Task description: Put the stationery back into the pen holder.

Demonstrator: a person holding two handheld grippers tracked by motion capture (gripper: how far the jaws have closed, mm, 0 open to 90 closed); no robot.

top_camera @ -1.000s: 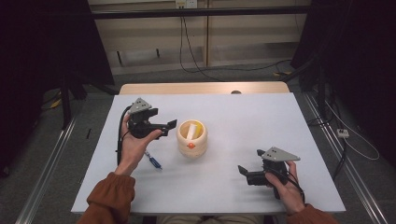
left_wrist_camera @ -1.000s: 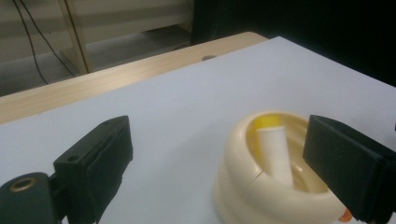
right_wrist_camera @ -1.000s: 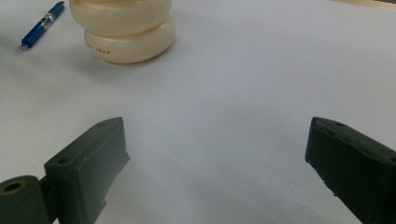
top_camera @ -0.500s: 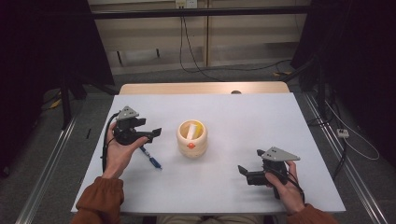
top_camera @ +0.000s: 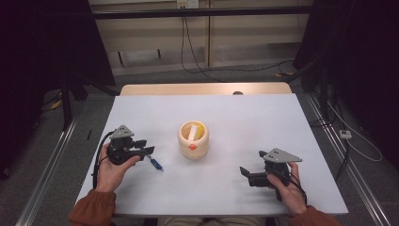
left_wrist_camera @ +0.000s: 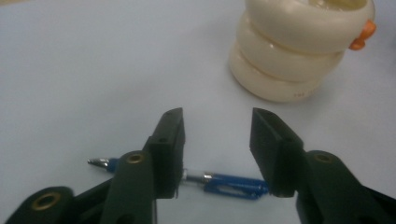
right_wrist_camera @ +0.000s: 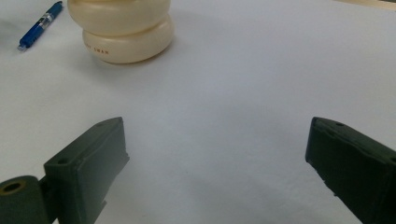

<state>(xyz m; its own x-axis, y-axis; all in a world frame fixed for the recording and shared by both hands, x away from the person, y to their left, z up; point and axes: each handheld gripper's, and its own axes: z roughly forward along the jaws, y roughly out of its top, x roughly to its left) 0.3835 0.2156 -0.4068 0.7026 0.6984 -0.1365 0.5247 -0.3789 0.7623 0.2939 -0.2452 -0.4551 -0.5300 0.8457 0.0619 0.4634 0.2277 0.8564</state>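
High view: left gripper (top_camera: 147,151) low over the blue pen (top_camera: 155,163), which lies on the white table (top_camera: 244,117) left of the cream holder (top_camera: 193,140); right gripper (top_camera: 245,173) near the front right.

Left gripper view: jaws part-open, just been closing, straddling the pen without pressing it.

Right gripper view: jaws wide, empty.

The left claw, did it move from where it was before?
Yes. The left claw slid away from the cream cup, toward the table's near left edge, over the blue pen, its jaws closing.
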